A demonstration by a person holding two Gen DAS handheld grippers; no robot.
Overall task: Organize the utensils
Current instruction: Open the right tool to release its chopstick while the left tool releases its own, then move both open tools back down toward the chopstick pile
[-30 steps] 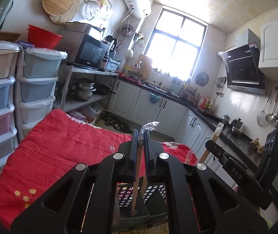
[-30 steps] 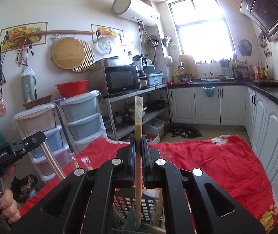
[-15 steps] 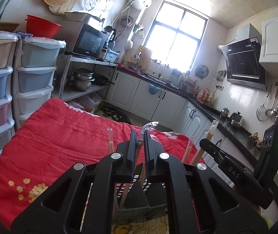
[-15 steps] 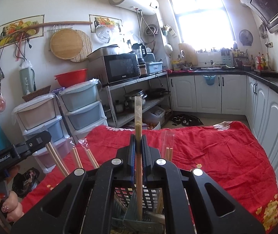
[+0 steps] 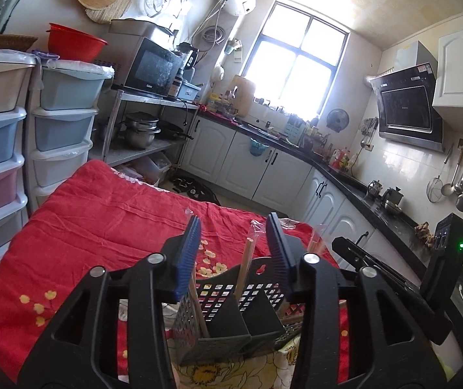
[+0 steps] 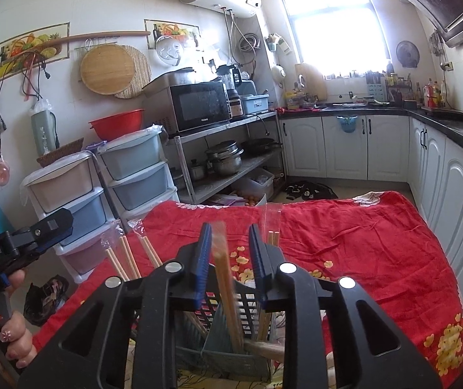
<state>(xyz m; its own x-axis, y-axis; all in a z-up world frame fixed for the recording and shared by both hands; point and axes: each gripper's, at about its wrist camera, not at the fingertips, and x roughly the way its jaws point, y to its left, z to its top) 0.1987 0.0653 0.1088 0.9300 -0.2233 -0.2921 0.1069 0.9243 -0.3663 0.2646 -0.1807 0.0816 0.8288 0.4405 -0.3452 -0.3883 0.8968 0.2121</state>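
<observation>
A black perforated utensil basket (image 5: 231,304) with dividers stands on the red cloth, right under both grippers. My left gripper (image 5: 233,227) is open above it; a plastic-wrapped pair of chopsticks (image 5: 246,265) stands loose in the basket between the jaws. My right gripper (image 6: 228,236) is open above the basket (image 6: 231,334); a wrapped chopstick pair (image 6: 226,285), motion-blurred, stands between its jaws, touching neither. More wrapped chopsticks (image 6: 127,256) lean at the basket's left side and behind the right jaw (image 6: 272,236).
The red floral cloth (image 6: 345,243) covers the table. Plastic drawer towers (image 5: 59,123) stand left, a metal shelf with microwave (image 6: 202,107) and pots behind. White cabinets (image 6: 377,149) and black counter run along the right. The other gripper's body (image 5: 393,278) sits close right.
Both grippers opened and let go of their chopstick pairs, which dropped into the basket. Both grippers also tilted down toward the basket.
</observation>
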